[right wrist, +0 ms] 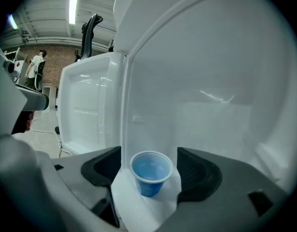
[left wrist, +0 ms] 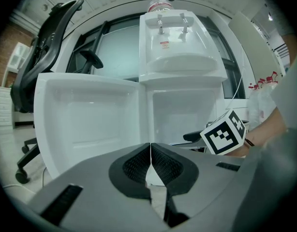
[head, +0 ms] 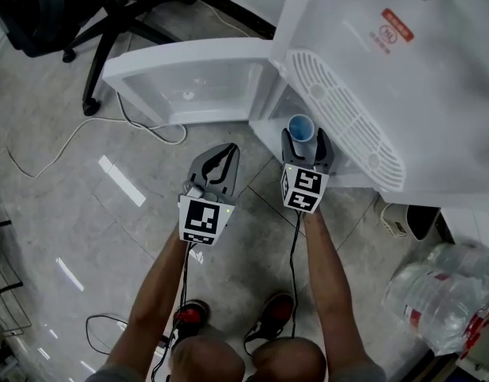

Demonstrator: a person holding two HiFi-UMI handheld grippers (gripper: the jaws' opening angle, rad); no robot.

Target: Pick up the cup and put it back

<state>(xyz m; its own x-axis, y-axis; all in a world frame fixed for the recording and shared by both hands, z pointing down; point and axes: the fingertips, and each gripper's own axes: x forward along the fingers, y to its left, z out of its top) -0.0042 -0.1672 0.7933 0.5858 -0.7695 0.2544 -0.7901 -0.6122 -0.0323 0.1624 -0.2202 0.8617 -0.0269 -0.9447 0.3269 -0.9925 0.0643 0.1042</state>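
Inside white cabinet (right wrist: pixel 211 105), cup (right wrist: pixel 151 174) stands untouched between right gripper (right wrist: pixel 149 162) jaws.

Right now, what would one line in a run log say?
right gripper: open, jaws flanking blue cup, not touching | blue cup: upright in dispenser cabinet | left gripper: shut, empty | cabinet door: open

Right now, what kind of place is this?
Probably an office or workroom: a white water dispenser stands on a tiled floor, a black office chair sits nearby, and loose cables trail across the floor.
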